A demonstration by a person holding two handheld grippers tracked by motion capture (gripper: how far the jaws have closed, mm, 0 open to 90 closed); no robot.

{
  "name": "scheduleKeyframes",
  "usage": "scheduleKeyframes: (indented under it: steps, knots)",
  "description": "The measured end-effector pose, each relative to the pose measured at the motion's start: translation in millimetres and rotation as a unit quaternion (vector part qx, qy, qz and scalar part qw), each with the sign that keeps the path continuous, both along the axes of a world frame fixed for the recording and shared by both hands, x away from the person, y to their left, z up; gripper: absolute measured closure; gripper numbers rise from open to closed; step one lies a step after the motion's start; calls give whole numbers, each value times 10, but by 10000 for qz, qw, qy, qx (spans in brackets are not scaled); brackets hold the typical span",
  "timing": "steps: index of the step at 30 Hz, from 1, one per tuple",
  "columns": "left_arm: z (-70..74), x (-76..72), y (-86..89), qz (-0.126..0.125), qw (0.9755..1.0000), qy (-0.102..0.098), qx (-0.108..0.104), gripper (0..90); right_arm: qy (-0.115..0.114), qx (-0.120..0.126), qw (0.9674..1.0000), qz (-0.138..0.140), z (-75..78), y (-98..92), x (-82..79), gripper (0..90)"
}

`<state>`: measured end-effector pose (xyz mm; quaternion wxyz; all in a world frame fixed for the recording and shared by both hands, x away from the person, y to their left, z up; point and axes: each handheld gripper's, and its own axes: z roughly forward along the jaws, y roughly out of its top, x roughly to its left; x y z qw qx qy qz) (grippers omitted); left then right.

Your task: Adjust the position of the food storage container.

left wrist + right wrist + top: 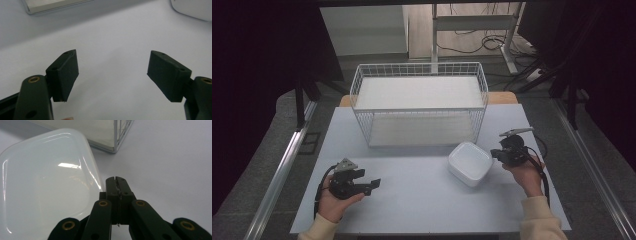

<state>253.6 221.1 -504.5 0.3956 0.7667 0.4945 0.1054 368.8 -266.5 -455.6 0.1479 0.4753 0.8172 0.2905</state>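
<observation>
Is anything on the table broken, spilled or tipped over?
Nothing stands out. The white dish sits flat on the table, the wire basket stands upright behind it, and no spill or damage shows.

The tabletop (422, 200) is seen from above and in front by the high view. Each gripper view is set low and close along its own fingers; the white container (470, 163) and wire basket (419, 102) are shared.

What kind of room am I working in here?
Probably a lab or recording workspace, not a home: dark curtains around a pale grey table, cables on the floor, a metal desk frame behind, and a white wire basket set out.
</observation>
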Motion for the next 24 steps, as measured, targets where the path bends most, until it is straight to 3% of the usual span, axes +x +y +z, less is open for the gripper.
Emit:
scheduleKeyframes:
  steps: [18, 24]
  knots:
    - [-7, 5, -14, -13, 10000, 6, 11, 246, -82, -106, 9998, 127, -3, 14, -9, 899]
    - [-11, 5, -14, -24, 10000, 6, 28, 246, 18, -75, 9997, 249, 1, 66, -32, 899]
